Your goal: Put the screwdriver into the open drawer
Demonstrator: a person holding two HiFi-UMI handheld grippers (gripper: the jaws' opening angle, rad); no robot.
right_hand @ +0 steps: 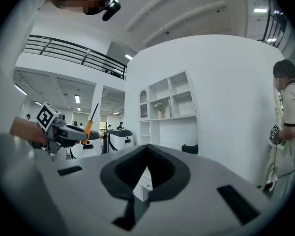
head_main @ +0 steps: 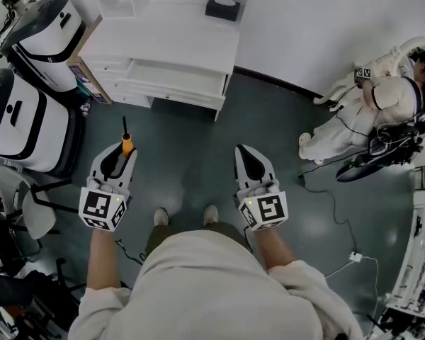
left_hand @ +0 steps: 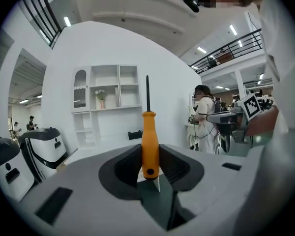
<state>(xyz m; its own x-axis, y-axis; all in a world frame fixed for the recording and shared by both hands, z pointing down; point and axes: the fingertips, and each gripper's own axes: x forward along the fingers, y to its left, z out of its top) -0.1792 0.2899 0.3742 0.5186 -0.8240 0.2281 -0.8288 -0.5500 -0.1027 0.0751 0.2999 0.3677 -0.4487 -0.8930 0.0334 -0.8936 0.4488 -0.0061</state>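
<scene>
We're standing on the dark floor [head_main: 198, 137] with a gripper in each hand. The left gripper [head_main: 125, 149] has the screwdriver [left_hand: 149, 141]: its jaws are clamped on the orange handle, one pad on each side, and the grip sits near the butt end of the handle. In the left gripper view the tool stands straight up between the jaws, thin black shaft on top. From the head view the handle tip and shaft poke out past the jaw tips, pointing toward the white cabinet [head_main: 177, 37].

The open drawer [head_main: 171, 93] is pulled out from the front of that cabinet. It's ahead of the left gripper and a little to its right, still well apart from the screwdriver, with bare floor between them. So the screwdriver is up in the air in the gripper's hold, not over the drawer.

The right gripper [head_main: 243, 151] is held out level next to the left one, jaws closed together with nothing between them. In its view the left gripper and the orange handle show up off to the left.
</scene>
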